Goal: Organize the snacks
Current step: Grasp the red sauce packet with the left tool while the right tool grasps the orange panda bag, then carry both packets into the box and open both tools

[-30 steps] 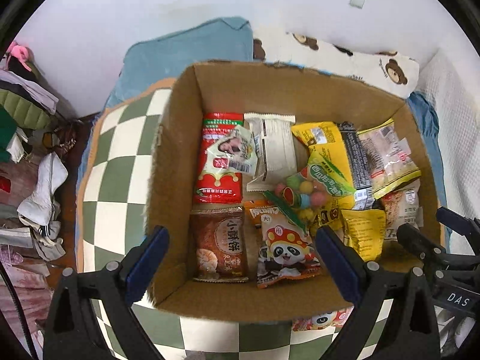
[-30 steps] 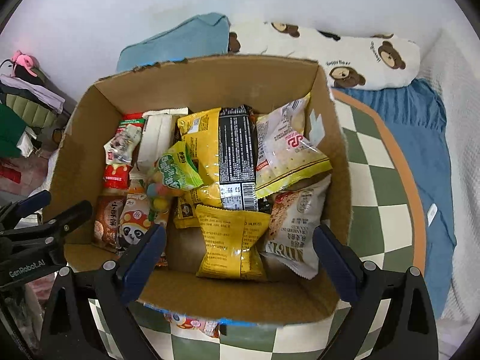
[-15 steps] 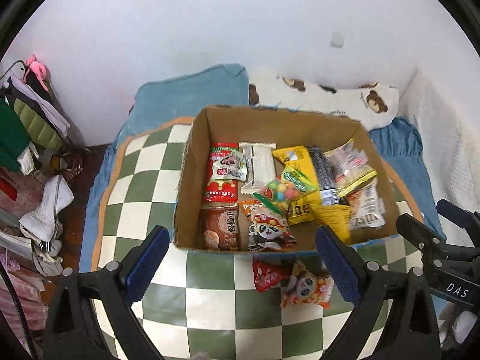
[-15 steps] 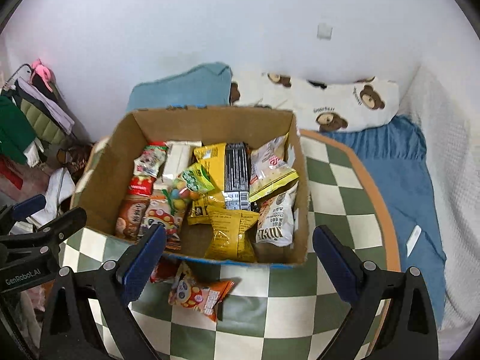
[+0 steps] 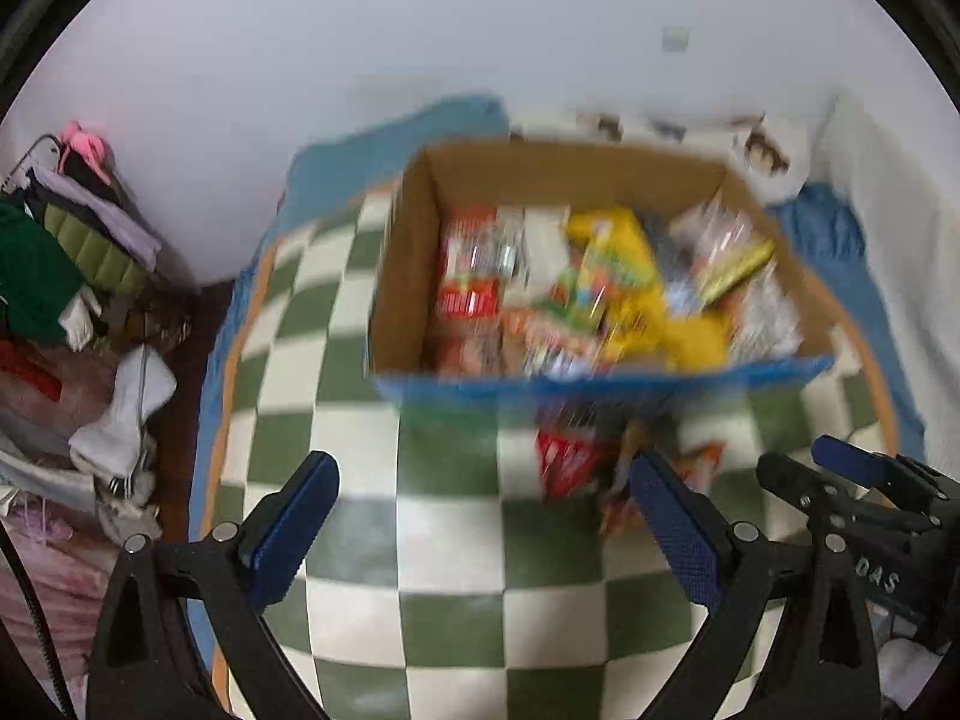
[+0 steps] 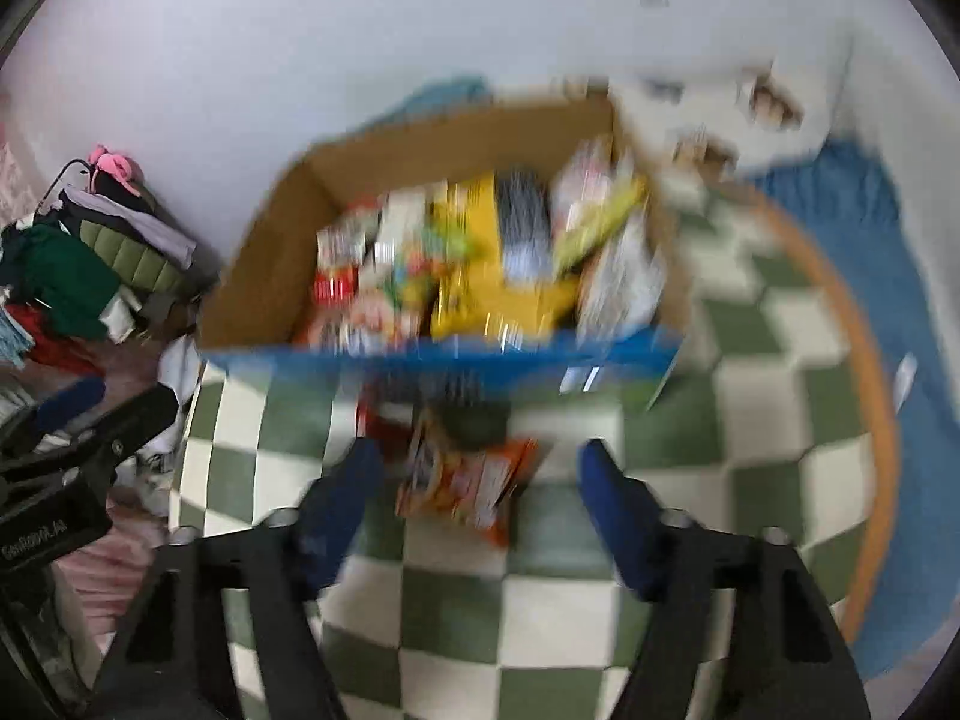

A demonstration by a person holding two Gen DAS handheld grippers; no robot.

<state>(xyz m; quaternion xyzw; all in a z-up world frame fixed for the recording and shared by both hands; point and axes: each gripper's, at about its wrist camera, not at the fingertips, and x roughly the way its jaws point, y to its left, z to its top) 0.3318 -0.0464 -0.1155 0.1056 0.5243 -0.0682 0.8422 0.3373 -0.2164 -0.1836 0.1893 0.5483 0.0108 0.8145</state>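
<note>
- Both grippers hang over a green-and-white checked mat (image 5: 444, 552), and both views are blurred.
- Left gripper (image 5: 480, 525) has its blue-padded jaws spread wide, holding nothing.
- Right gripper (image 6: 480, 498) is also spread, empty, with an orange snack bag (image 6: 474, 480) lying on the mat between its fingertips, not touched.
- Beside that bag, towards the left gripper, lies a red packet (image 5: 567, 459).
- Just behind both sits a cardboard box (image 5: 402, 276) with a blue front edge, full of mixed snack packets (image 5: 606, 294) in red, yellow and green.
- Piled clothes (image 5: 66, 264) lie at far left, off the mat.
- Behind the box a bear-print pillow (image 6: 762, 102) rests against the white wall.
</note>
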